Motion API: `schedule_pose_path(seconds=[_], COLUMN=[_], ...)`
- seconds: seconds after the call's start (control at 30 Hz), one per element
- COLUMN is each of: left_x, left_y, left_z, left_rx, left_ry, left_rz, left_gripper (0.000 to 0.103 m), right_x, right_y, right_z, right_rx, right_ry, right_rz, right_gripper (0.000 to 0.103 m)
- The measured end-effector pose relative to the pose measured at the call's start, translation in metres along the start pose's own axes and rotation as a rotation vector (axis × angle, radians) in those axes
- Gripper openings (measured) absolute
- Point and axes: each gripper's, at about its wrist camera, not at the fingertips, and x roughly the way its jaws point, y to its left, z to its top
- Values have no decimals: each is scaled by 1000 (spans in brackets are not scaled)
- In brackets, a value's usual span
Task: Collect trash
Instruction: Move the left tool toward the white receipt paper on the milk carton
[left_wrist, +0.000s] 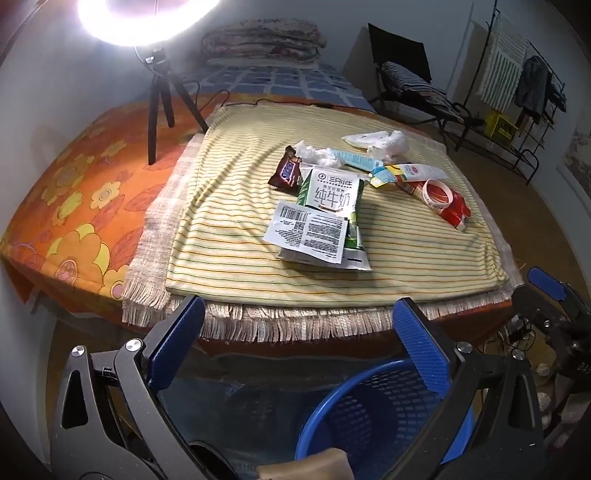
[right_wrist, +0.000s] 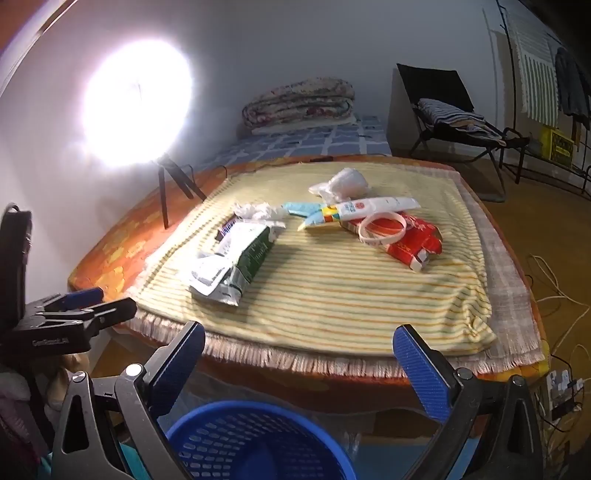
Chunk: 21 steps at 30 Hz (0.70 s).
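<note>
Trash lies on a striped cloth (left_wrist: 229, 236) on the bed: a green milk carton (left_wrist: 330, 192), a white labelled pouch (left_wrist: 308, 232), a brown candy wrapper (left_wrist: 286, 171), crumpled tissues (left_wrist: 386, 142), a white tube (left_wrist: 406, 171), a tape ring (left_wrist: 437, 192) on a red wrapper (left_wrist: 456, 208). A blue basket (left_wrist: 373, 417) stands on the floor below the bed edge. My left gripper (left_wrist: 299, 347) is open and empty, above the basket. My right gripper (right_wrist: 299, 363) is open and empty, also over the basket (right_wrist: 255, 439). The carton (right_wrist: 251, 247) and red wrapper (right_wrist: 413, 240) show in the right wrist view.
A ring light on a tripod (left_wrist: 159, 110) stands on the bed's left side. A folded quilt (left_wrist: 262, 40) lies at the far end. A black chair (left_wrist: 410, 77) and a clothes rack (left_wrist: 524, 92) stand to the right. Cables (right_wrist: 557, 295) lie on the floor.
</note>
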Motion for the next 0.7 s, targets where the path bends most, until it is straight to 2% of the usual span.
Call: schedule_pose_path(seconds=[0.2, 0.33, 0.47, 0.57, 0.7], left_x=[19, 33, 44, 53, 63], left_y=[13, 15, 12, 13, 17], left_z=[13, 25, 39, 47, 50], left_rx=[-53, -69, -42, -37, -58], left_ry=[71, 120, 122, 130, 152], left_rz=[-49, -90, -83, -83, -108], left_gripper=[103, 98, 97, 90, 85], right_x=[9, 16, 29, 38, 52], right_y=[1, -7, -18, -26, -28], right_z=[11, 26, 41, 56, 81], right_rx=[-23, -20, -11, -7, -15], right_ry=[4, 33, 64, 78, 63], right_rz=[-1, -13, -34, -36, 3], right_gripper=[103, 103, 103, 103, 103])
